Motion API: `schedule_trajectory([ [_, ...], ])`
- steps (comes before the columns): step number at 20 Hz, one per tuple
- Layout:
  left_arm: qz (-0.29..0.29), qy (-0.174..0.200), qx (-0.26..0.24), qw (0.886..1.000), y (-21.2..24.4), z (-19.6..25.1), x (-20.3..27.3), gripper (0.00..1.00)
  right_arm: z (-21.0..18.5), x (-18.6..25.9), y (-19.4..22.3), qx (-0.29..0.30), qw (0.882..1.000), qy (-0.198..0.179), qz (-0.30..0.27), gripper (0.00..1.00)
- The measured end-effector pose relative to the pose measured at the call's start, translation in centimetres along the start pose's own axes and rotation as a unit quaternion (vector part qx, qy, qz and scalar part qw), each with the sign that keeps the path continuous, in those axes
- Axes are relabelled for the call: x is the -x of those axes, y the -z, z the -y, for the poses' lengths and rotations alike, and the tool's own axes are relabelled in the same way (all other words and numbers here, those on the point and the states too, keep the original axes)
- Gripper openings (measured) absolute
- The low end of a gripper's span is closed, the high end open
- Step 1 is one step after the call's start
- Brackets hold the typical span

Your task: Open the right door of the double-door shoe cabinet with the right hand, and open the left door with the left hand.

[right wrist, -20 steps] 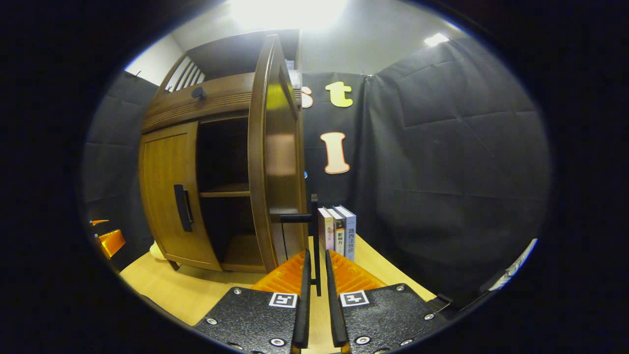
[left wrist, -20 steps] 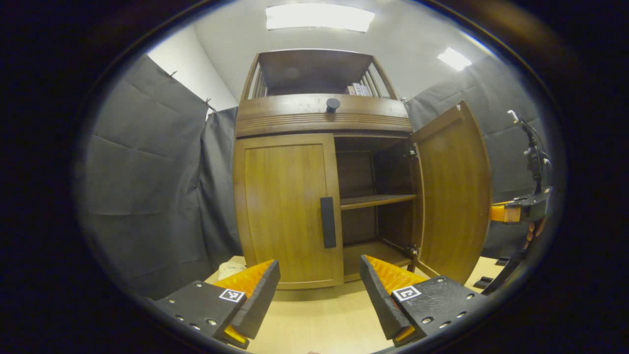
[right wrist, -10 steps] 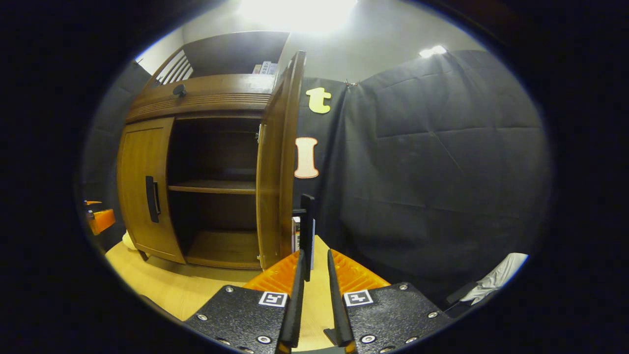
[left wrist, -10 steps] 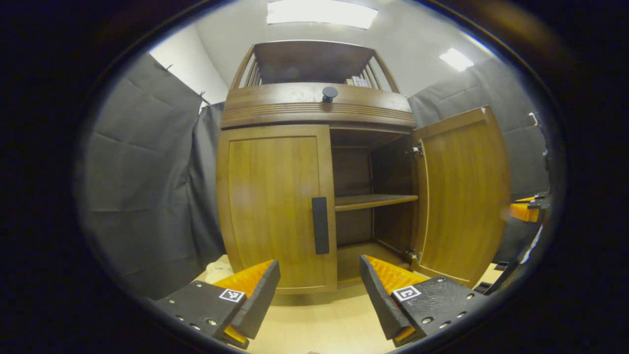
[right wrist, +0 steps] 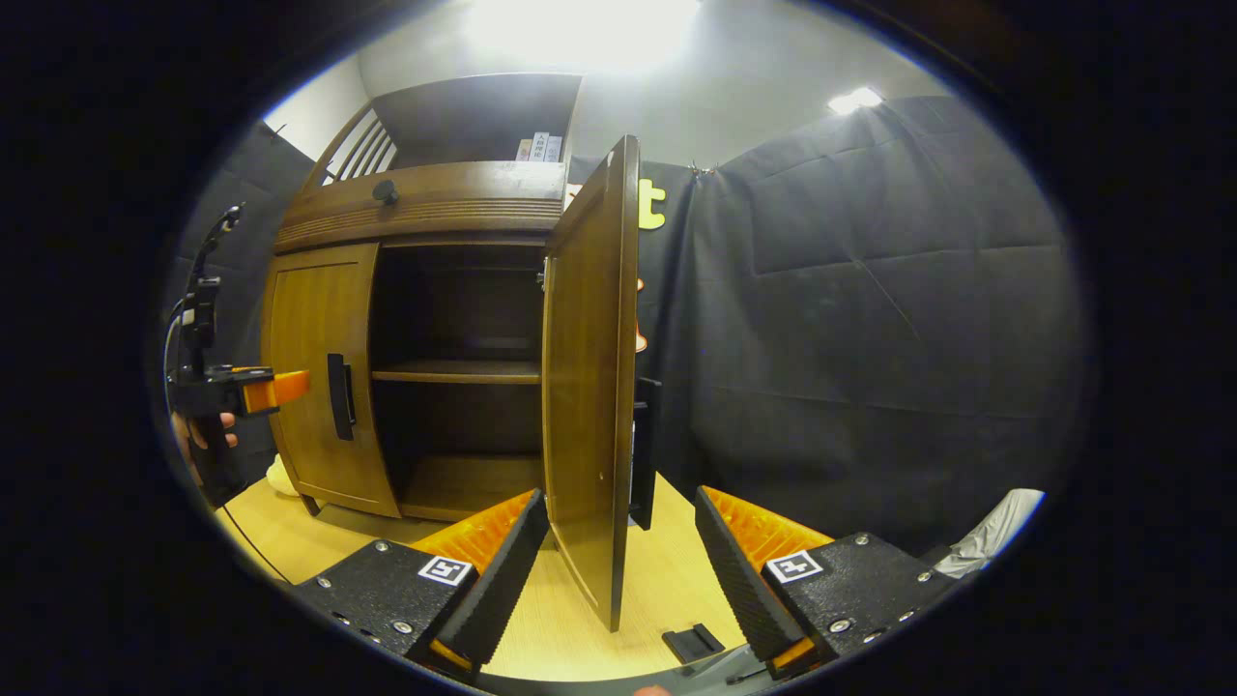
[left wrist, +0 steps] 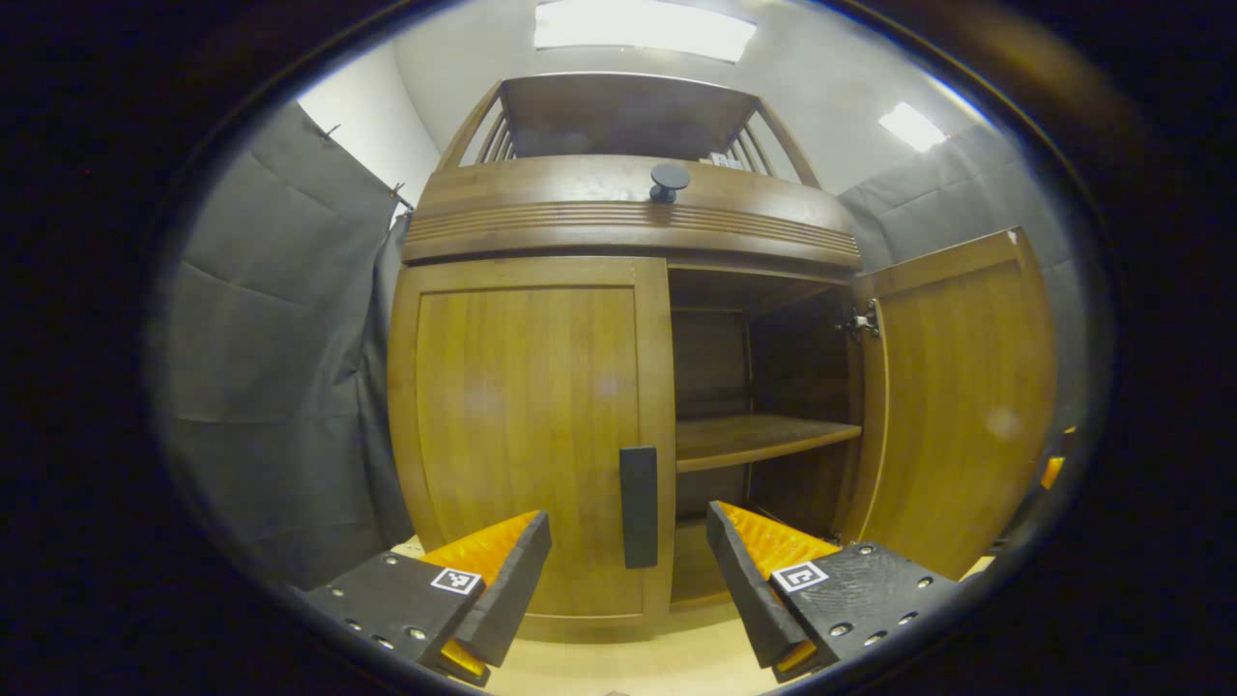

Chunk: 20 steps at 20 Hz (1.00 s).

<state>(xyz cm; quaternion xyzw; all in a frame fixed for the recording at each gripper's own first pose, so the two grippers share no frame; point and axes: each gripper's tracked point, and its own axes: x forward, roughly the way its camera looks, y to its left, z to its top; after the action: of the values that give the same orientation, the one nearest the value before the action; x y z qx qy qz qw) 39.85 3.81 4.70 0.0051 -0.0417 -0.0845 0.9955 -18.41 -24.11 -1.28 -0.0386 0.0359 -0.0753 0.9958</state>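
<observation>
Standing wide open: right door [right wrist: 589,387], right gripper [right wrist: 618,570] fingers apart, straddling its edge, no grip. Left door [left wrist: 527,435] shut; left gripper [left wrist: 628,580] apart, near handle [left wrist: 638,506]. Half done.

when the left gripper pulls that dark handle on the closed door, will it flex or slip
The handle looks like a rigid upright bar, so it probably won't flex. Its smooth flat faces might slip a little. The left door likely swings on side hinges, as the open right door does.

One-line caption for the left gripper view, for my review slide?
Open left gripper lined up with the handle of the closed left door; right door open.
</observation>
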Motion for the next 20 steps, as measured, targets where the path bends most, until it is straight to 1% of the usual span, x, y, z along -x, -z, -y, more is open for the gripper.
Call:
schedule_trajectory([
  [3,-0.002,-0.001,-0.002,1.0,0.4,-0.1,-2.6,0.93,-0.1,0.4,0.7,0.001,1.0,0.0,-0.007,0.94],
  [4,-0.005,-0.001,-0.003,1.0,0.6,0.0,-3.4,0.87,0.1,0.5,0.9,0.0,1.0,0.001,-0.009,0.94],
  [6,-0.017,-0.001,0.004,1.0,1.4,0.2,-5.2,0.99,0.5,0.5,1.3,-0.006,1.0,0.006,-0.015,0.94],
  [8,-0.031,-0.003,0.011,0.999,2.3,0.3,-6.8,0.99,0.8,0.5,1.9,-0.016,0.999,0.013,-0.024,0.94],
  [11,-0.043,-0.004,0.011,0.999,3.4,0.2,-8.9,0.99,0.4,0.6,2.4,-0.028,0.999,0.01,-0.033,0.94],
  [13,-0.054,0.0,0.014,0.998,3.8,0.2,-10.0,0.99,0.4,0.8,2.5,-0.026,0.999,0.008,-0.035,0.94],
  [14,-0.06,0.003,0.014,0.998,4.0,0.1,-10.6,0.93,0.3,0.9,2.5,-0.025,0.999,0.005,-0.035,0.95],
  [16,-0.064,-0.011,0.013,0.998,4.3,-0.1,-11.5,0.77,0.0,1.0,2.6,-0.024,0.999,-0.001,-0.036,0.95],
  [17,-0.069,-0.012,0.015,0.997,4.9,-0.3,-11.0,0.69,-0.1,1.0,2.6,-0.024,0.999,-0.003,-0.037,0.94],
  [18,-0.071,-0.007,0.019,0.997,5.0,0.0,-10.9,0.54,-0.2,0.9,2.7,-0.024,0.999,-0.005,-0.037,0.95],
  [19,-0.068,-0.004,0.025,0.997,4.8,0.2,-10.7,0.7,-0.2,0.9,2.7,-0.024,0.999,-0.005,-0.037,0.95],
  [20,-0.067,-0.005,0.023,0.997,4.9,0.6,-12.1,0.6,-0.2,0.8,2.6,-0.025,0.999,-0.004,-0.035,0.95],
])
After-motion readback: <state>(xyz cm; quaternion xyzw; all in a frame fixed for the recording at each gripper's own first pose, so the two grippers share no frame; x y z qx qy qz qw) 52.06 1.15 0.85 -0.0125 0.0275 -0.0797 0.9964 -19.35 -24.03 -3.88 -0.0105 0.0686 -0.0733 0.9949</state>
